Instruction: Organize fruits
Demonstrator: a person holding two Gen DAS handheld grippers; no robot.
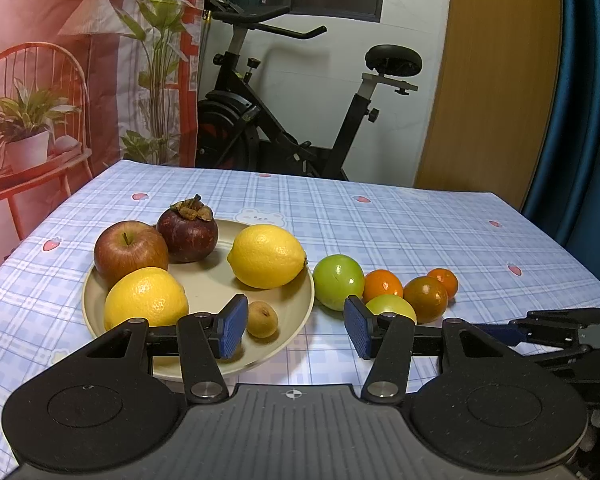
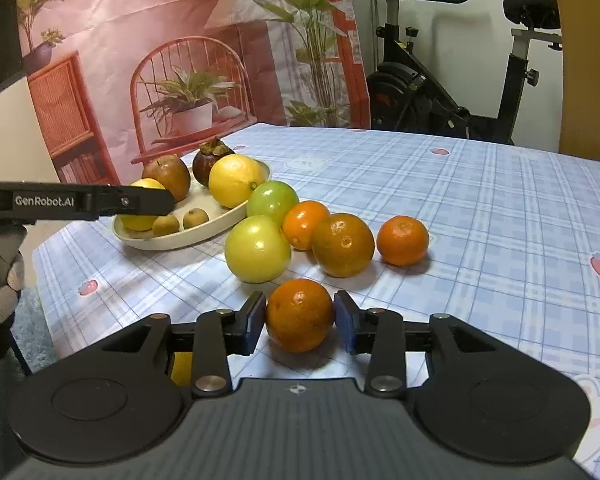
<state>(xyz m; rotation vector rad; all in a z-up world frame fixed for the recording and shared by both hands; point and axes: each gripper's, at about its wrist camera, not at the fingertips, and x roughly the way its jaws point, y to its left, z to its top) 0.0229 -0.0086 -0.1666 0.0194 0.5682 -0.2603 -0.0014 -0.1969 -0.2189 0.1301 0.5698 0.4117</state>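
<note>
A beige plate (image 1: 296, 312) holds a red apple (image 1: 130, 250), a mangosteen (image 1: 188, 232), two lemons (image 1: 266, 256) and a small brown fruit (image 1: 262, 319). My left gripper (image 1: 296, 330) is open and empty over the plate's near right rim. Right of the plate lie two green fruits (image 1: 338, 281) and several oranges (image 1: 383, 285). In the right wrist view my right gripper (image 2: 300, 322) is shut on an orange (image 2: 300, 314) resting on the tablecloth. The plate (image 2: 204, 232) lies to its far left.
The table has a blue plaid cloth (image 1: 420, 224). An exercise bike (image 1: 284, 120) stands behind the far edge. A printed backdrop (image 1: 60, 80) hangs at the left. The loose fruits (image 2: 342, 238) lie just beyond my right gripper.
</note>
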